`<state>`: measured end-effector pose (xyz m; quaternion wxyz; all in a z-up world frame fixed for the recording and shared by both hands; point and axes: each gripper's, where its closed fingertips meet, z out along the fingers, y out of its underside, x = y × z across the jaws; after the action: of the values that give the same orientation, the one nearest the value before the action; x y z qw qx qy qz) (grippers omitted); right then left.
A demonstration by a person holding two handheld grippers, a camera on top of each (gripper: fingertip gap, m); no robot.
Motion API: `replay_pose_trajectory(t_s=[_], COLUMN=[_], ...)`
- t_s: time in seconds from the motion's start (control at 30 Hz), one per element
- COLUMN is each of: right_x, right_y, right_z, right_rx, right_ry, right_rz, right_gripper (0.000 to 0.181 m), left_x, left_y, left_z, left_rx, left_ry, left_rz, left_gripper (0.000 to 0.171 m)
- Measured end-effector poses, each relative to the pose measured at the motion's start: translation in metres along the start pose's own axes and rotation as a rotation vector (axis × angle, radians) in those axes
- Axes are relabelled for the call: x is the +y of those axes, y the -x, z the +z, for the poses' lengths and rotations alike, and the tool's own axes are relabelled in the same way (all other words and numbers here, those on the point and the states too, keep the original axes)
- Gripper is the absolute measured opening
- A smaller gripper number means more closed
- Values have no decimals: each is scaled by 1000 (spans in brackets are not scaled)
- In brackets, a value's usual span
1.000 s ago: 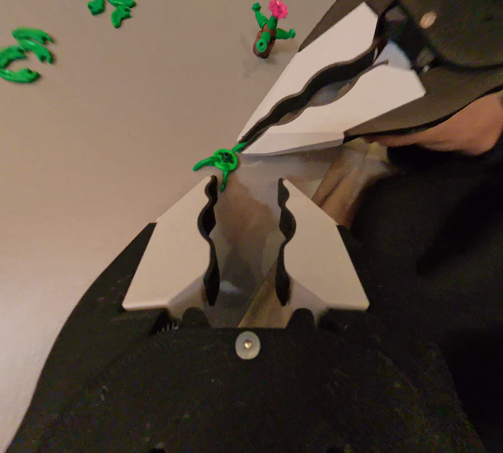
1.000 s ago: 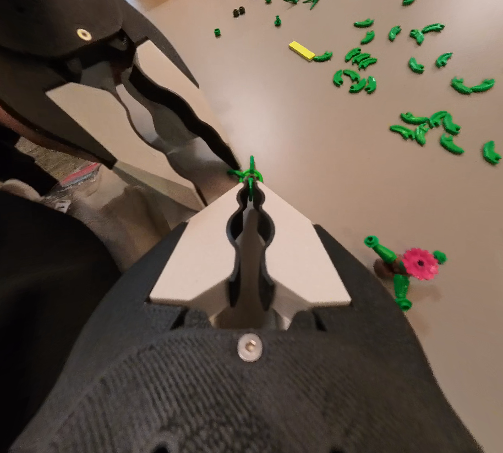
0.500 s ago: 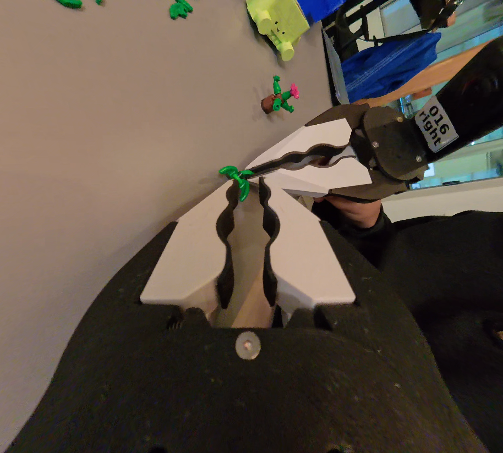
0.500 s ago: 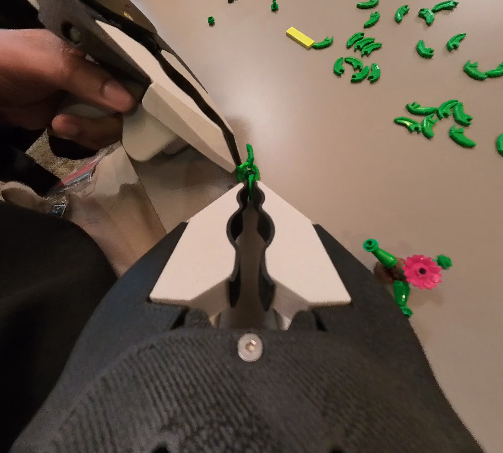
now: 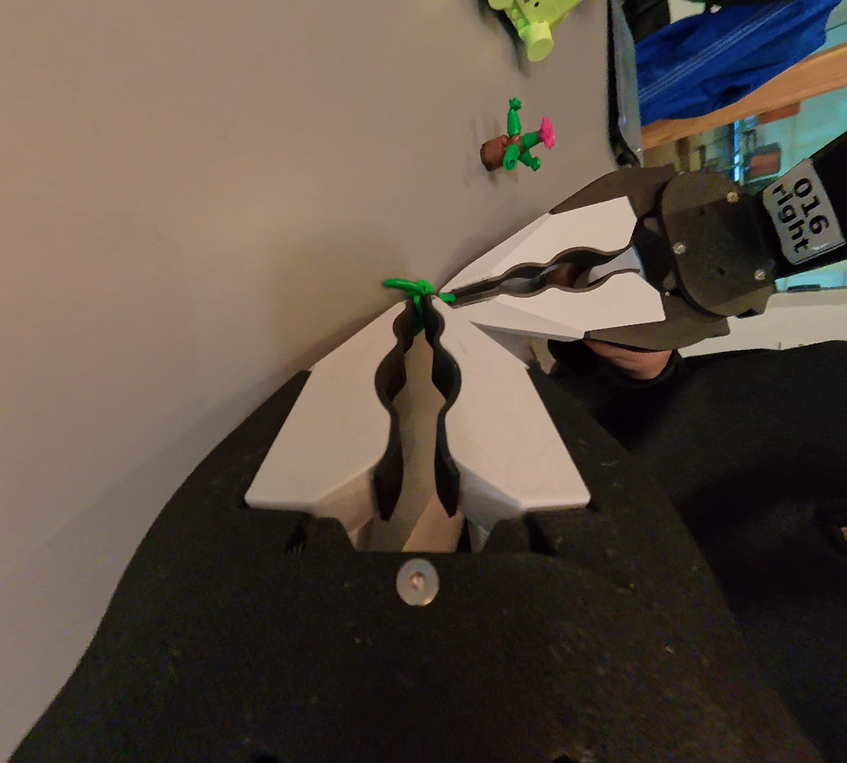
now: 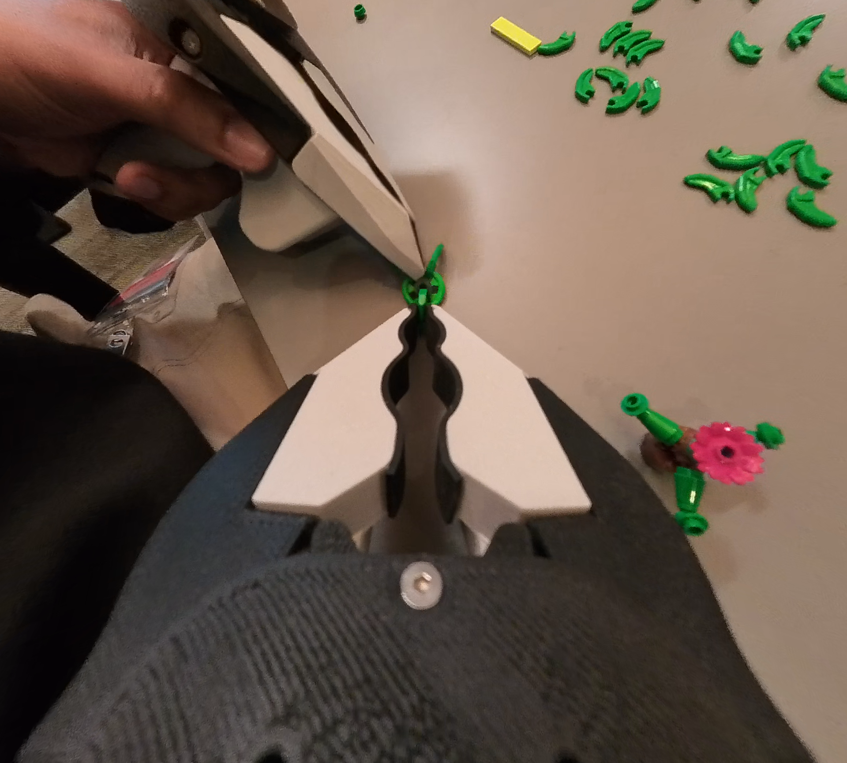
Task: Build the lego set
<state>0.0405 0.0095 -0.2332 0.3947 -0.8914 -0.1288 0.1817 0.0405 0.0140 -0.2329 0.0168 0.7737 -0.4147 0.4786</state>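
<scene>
Both grippers meet on one tiny green leaf piece (image 5: 415,289), held in the air above the table (image 5: 229,191), near its edge. In the left wrist view the left gripper (image 5: 416,305) has its jaws drawn narrow, tips pinching the leaf that hangs toward 6 o'clock; the right gripper (image 5: 451,297) comes in from 3 o'clock, jaws closed on the leaf that points that way. A third leaf sticks out free toward 9 o'clock.

In the right wrist view the piece (image 6: 424,286) sits at 12 o'clock of the right gripper (image 6: 420,312), with its ring face-on and one leaf running straight back between the tips. The left gripper (image 6: 415,269) reaches it from 10 o'clock, and the two grips stand roughly at right angles.

Since the grips are equally near, I judge this a handover or re-grip, and it hinges on one letting go without twisting the ring.

The flower stem (image 6: 701,452) lies at 4 o'clock, well apart, likely where the piece belongs
</scene>
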Motion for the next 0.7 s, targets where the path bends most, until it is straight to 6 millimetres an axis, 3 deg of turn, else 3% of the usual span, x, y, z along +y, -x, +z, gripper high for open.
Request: replay_pose_trajectory(t_s=[0.37,0.7], right_x=[-1,-23], right_y=[0,3], right_z=[-1,-26], right_rx=[-14,-50], right_ry=[-12,-222], right_rz=[16,11], right_gripper=[1,1], left_x=[-2,-22], left_y=[-2,-31], left_z=[-1,-18], left_rx=[29,308], left_ry=[-30,-232], left_rz=[19,-82], left_gripper=[3,2])
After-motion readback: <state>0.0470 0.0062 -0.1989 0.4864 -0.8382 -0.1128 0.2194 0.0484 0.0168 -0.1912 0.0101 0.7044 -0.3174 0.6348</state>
